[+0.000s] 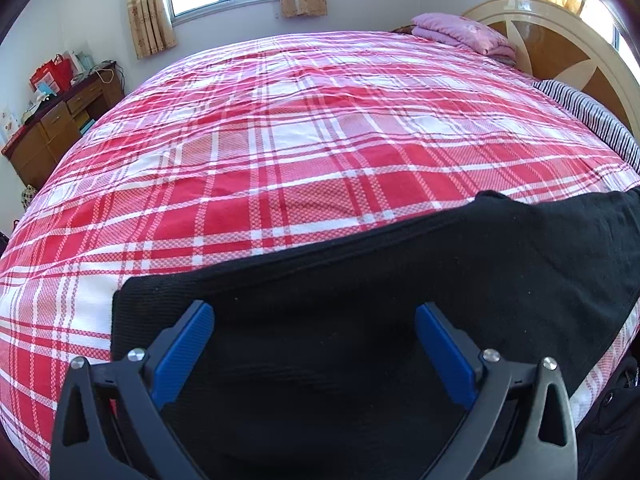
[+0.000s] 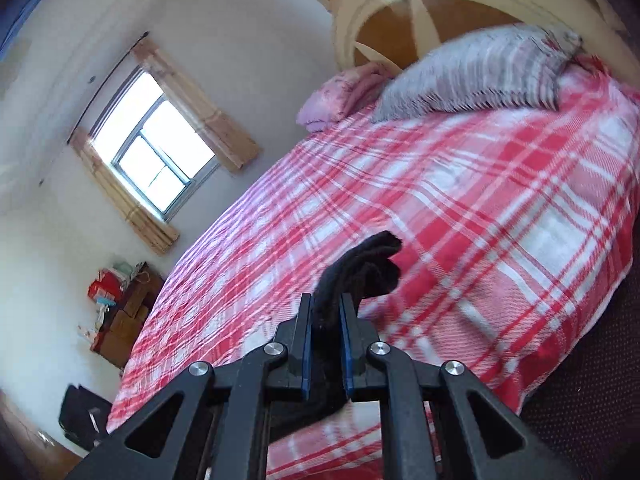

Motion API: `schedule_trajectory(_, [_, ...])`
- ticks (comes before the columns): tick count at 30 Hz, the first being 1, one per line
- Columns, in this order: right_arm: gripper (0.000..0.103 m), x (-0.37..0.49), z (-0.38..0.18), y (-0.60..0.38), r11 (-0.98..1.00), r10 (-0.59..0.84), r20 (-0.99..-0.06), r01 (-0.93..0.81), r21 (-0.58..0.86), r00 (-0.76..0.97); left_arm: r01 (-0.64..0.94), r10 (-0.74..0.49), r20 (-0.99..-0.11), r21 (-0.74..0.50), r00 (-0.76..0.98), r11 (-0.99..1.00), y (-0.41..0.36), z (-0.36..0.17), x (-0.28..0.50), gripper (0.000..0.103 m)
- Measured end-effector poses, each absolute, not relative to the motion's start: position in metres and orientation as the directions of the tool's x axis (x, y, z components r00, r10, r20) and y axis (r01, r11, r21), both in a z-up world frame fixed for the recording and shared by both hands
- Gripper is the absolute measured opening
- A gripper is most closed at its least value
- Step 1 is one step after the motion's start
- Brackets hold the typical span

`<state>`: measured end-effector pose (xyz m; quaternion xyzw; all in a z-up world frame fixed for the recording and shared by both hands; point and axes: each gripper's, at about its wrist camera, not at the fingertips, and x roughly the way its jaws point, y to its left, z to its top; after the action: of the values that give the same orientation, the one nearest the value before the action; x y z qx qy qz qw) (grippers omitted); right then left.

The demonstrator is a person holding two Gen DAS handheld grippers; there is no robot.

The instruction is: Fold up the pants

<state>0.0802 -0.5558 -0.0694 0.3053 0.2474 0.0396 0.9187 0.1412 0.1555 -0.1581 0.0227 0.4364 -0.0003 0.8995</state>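
Black pants (image 1: 400,280) fill the bottom of your left wrist view, lying flat along the near edge of the bed (image 1: 280,140). Long axis runs left to right along that edge, from a squared end at the near left out toward the headboard (image 1: 560,40) side, where the cloth leaves view.

Left gripper (image 1: 314,320): blue pads spread wide, nothing between them, poised over the squared left end of the pants. Whether the pads touch the cloth you cannot tell from this view.

Right gripper (image 2: 326,308): pads clamped on a bunched fold of the same black cloth, a tuft standing out past the fingertips, with the plaid bedspread well below it. That view is blurred and tilted, so you cannot tell which part of the garment it has.

Relation that matters: your right has the pants pinched and raised; your left sits nearest the flat left end, not yet gripping. Judging by the task, a fold along the long axis needs that free end held.

Smaller: pink pillow (image 1: 460,32) and striped pillow (image 2: 472,76) at the headboard corner, well apart from the pants.
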Motion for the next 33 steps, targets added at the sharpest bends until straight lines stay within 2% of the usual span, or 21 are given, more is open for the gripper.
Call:
schedule_trajectory(8, [0.012, 0.078, -0.015, -0.466, 0.894, 0.313, -0.39, -0.13, 0.428, 0.866, 0.02, 0.015, -0.788, 0.035, 0.616, 0.999, 0.156, -0.157, 0.141, 0.103])
schedule_trajectory(15, [0.012, 0.09, 0.003, -0.382, 0.905, 0.409, -0.418, -0.302, 0.3, 0.812, 0.02, 0.016, -0.789, 0.036, 0.614, 0.999, 0.155, -0.157, 0.14, 0.103])
schedule_trajectory(22, [0.012, 0.108, -0.01, -0.31, 0.862, 0.508, -0.462, -0.431, 0.269, 0.727, 0.027, 0.012, -0.793, 0.035, 0.61, 0.999, 0.152, -0.16, 0.14, 0.103])
schedule_trajectory(33, [0.012, 0.134, -0.066, -0.21, 0.796, 0.584, -0.581, -0.54, 0.272, 0.568, 0.031, 0.012, -0.795, 0.038, 0.607, 0.999, 0.152, -0.162, 0.14, 0.103])
